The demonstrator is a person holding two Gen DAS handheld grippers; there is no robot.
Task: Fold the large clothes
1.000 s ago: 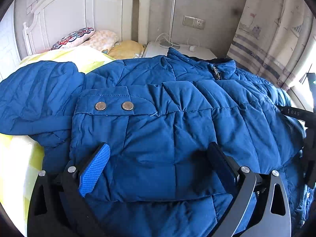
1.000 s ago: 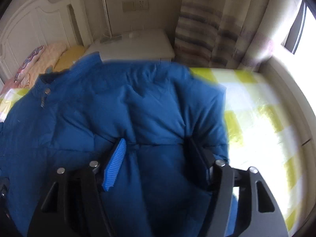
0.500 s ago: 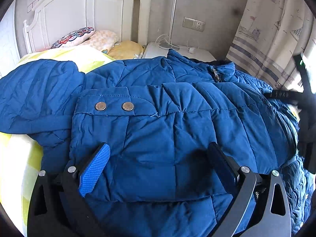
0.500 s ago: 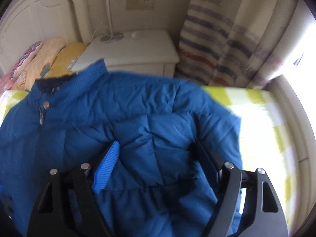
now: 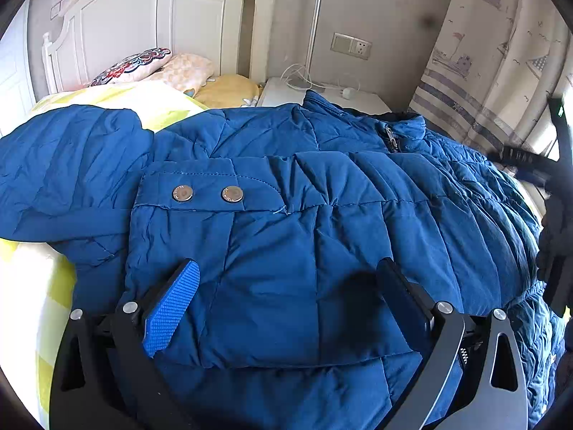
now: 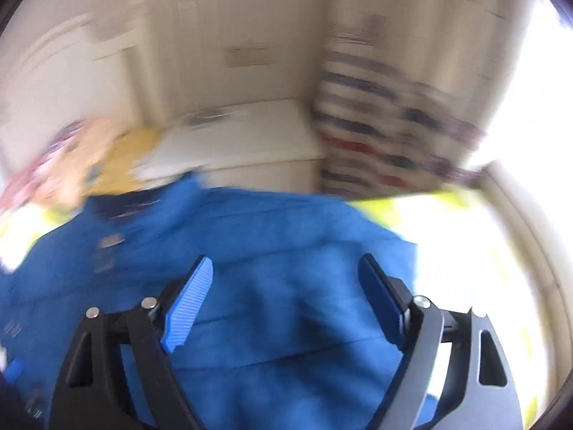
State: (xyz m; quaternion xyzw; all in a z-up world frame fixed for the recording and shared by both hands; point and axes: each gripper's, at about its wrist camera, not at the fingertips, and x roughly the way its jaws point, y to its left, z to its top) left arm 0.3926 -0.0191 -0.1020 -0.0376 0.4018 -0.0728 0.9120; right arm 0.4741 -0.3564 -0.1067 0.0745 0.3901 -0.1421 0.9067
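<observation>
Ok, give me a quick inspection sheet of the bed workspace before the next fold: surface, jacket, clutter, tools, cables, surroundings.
Surface: bed with a yellow-checked sheet, mostly covered.
Job's things: blue puffer jacket spread out, one sleeve folded across the front with two snap buttons showing; zipper at the collar.
Clutter: pillows at the headboard.
Tools: left tool open over the folded sleeve; right tool open, jaws just been opening, jacket below, nothing gripped; that view is blurred.
Cables: white cable on the nightstand.
Surroundings: white headboard, wall socket, striped curtain.
</observation>
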